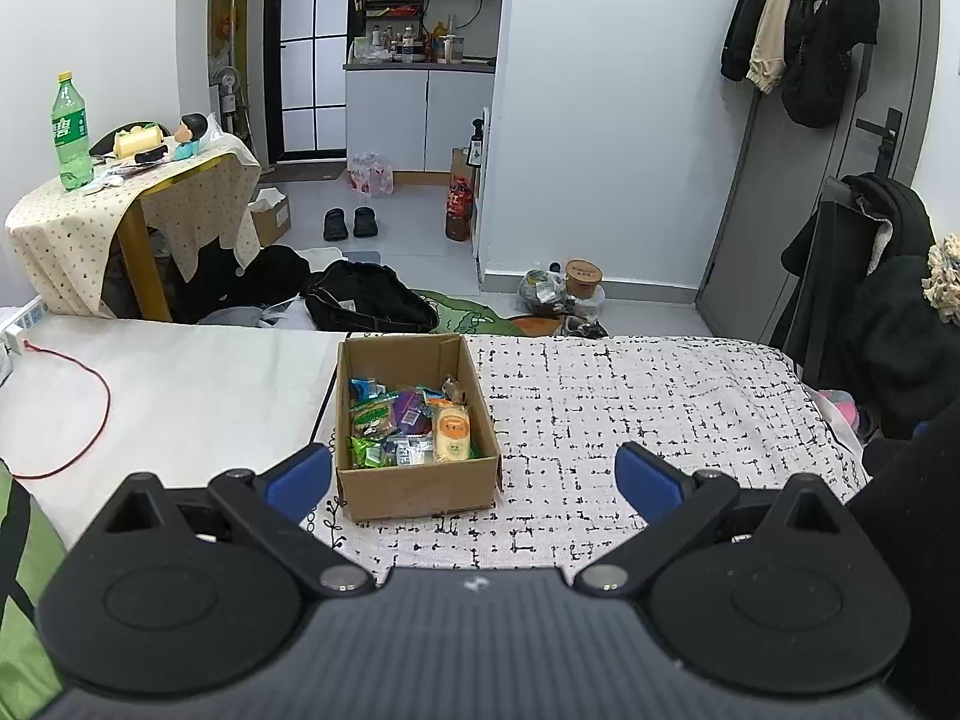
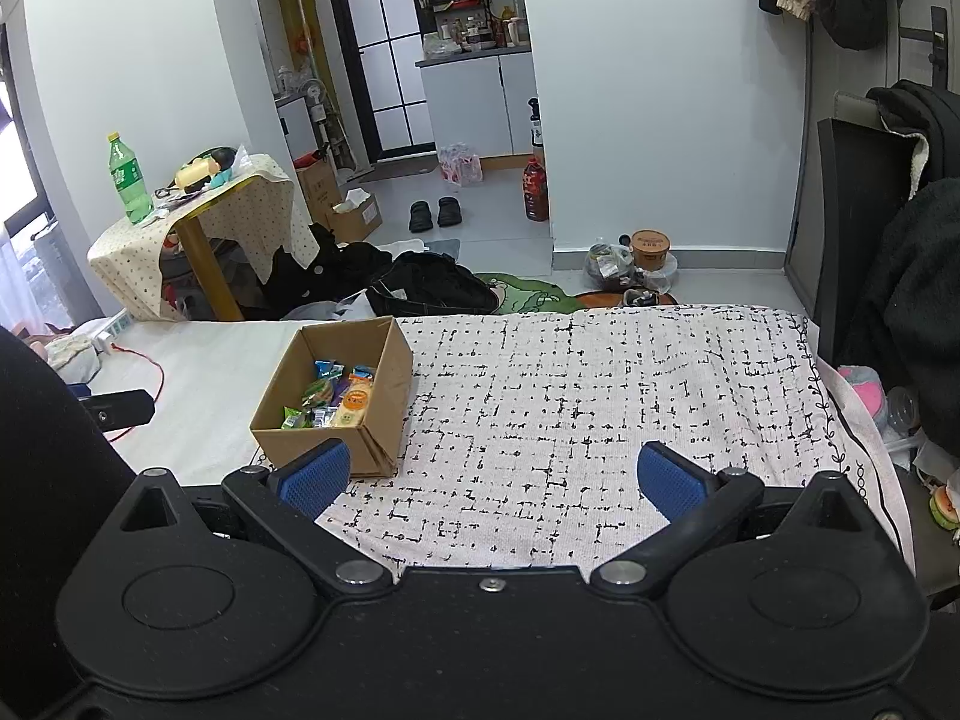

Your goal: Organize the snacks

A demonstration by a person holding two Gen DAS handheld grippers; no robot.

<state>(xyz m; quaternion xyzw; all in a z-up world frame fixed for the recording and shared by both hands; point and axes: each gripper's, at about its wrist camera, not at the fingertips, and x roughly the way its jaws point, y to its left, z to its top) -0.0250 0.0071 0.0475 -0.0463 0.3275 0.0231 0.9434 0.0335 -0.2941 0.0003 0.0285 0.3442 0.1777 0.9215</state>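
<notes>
**Snack box on the patterned cloth, both claws wide**

A brown corrugated cardboard box (image 1: 418, 483) of crinkly foil snack packets (image 1: 408, 420) sits on the white black-dashed woven cloth (image 1: 630, 408). Left gripper (image 1: 474, 474) and right gripper (image 2: 491, 477) are spread wide with nothing between them, ribbed blue pads (image 2: 317, 476) showing.

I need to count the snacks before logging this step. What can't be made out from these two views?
- Snacks in the cardboard box: piled, lower ones covered; labels too small in both views.
- Right wrist view: near box wall and left finger pad hide the box's front corner.
- Both grippers' bodies block the nearest cloth.
</notes>
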